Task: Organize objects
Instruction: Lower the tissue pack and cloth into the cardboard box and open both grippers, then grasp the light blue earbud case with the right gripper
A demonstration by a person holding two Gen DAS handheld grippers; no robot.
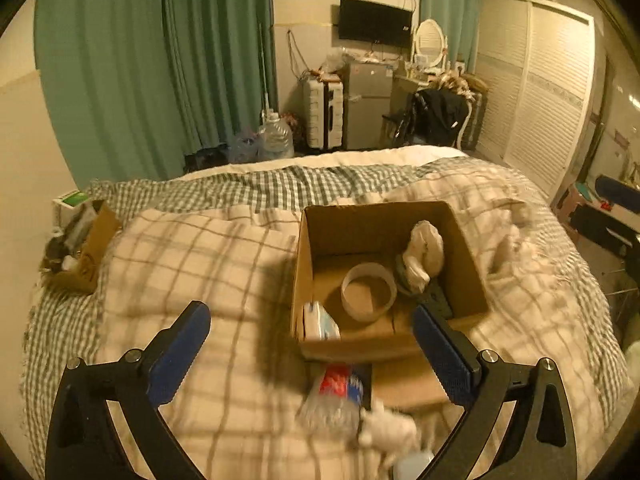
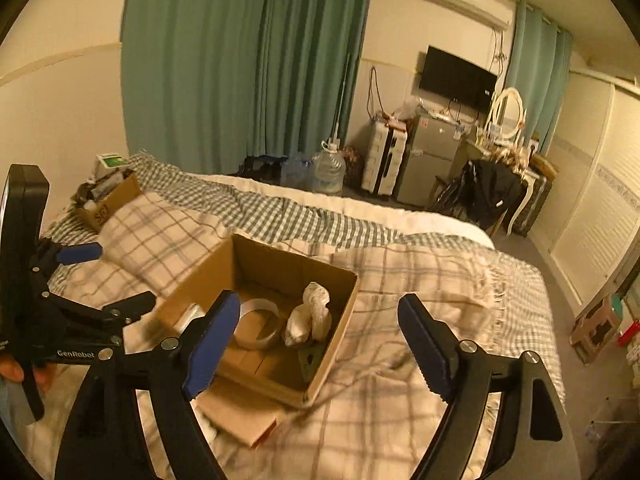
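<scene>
An open cardboard box sits on the plaid blanket and also shows in the right wrist view. Inside lie a roll of tape, a crumpled white bag, a white-and-blue packet and a dark flat item. In front of the box lie a plastic bottle with a red-blue label and a small white toy. My left gripper is open and empty above the bed, near the box's front. My right gripper is open and empty over the box's right side.
A second cardboard box full of clutter sits at the bed's far left. A flat box flap lies under the near edge of the open box. Beyond the bed stand water jugs, a suitcase and a small fridge.
</scene>
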